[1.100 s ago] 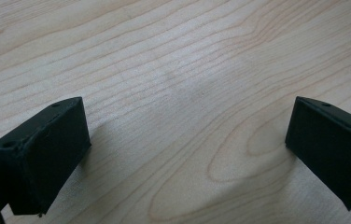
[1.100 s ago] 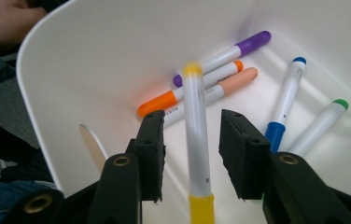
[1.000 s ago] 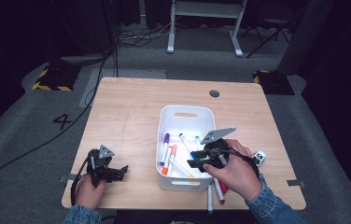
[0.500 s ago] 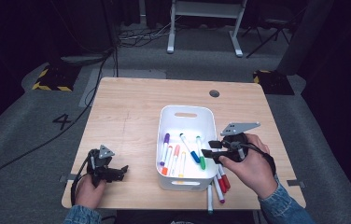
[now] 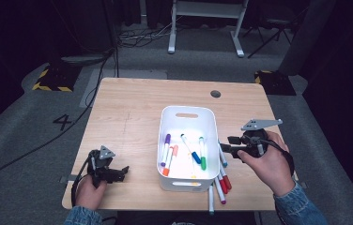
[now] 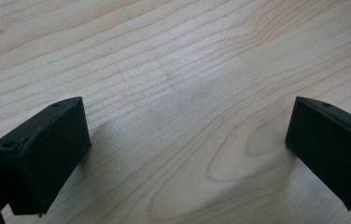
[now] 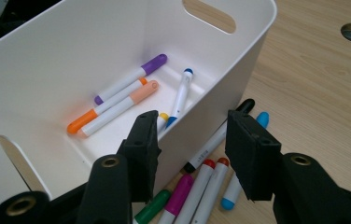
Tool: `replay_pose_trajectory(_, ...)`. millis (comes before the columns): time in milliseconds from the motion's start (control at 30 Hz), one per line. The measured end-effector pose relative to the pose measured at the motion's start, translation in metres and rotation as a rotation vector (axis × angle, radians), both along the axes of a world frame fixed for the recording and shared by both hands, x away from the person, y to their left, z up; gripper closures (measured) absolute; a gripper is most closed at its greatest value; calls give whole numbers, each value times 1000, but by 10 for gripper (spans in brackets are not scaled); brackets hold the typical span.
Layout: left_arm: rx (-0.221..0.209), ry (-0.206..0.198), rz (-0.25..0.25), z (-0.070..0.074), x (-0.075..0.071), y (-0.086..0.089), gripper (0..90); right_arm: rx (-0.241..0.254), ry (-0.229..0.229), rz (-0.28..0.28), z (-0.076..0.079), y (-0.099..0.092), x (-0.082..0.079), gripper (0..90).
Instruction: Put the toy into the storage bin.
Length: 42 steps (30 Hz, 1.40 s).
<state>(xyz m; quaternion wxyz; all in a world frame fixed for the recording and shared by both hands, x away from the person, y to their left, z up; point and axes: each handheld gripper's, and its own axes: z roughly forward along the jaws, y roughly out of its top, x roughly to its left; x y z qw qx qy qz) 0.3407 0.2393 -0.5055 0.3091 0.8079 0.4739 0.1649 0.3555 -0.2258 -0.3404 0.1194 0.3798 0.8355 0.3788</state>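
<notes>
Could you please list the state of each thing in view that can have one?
white bin: upright, open-topped, holding several markers.
markers in the bin: lying flat on its floor.
markers on the table: lying loose beside the bin's right wall.
left gripper: open, nothing between its jaws, low over bare table.
right gripper: open, holding nothing, above the loose markers.

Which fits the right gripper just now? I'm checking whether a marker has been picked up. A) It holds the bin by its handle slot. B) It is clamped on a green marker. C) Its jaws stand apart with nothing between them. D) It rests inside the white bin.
C: in the right gripper view the right gripper has its jaws apart with nothing held, above the loose markers lying beside the white bin.
</notes>
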Motion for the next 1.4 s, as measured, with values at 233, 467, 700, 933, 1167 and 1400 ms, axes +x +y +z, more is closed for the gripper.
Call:
replay_pose_trajectory(233,1,0,1,0,0,0,0,-10,16,-37,-7,-12,6,544)
replay_pose_trajectory(467,0,0,0,0,0,0,0,-30,57,-85,-24,-23,16,536)
replay_pose_trajectory(700,-1,1,0,0,0,0,0,-63,93,-91,-44,-25,22,529)
replay_pose_trajectory(933,-2,2,-1,0,0,0,0,-85,132,-89,-64,-22,29,534)
replay_pose_trajectory(1167,0,0,0,0,0,0,0,-100,151,-97,-80,-19,42,551)
replay_pose_trajectory(1400,-2,2,0,0,0,0,0,-112,189,-111,-99,-16,57,591)
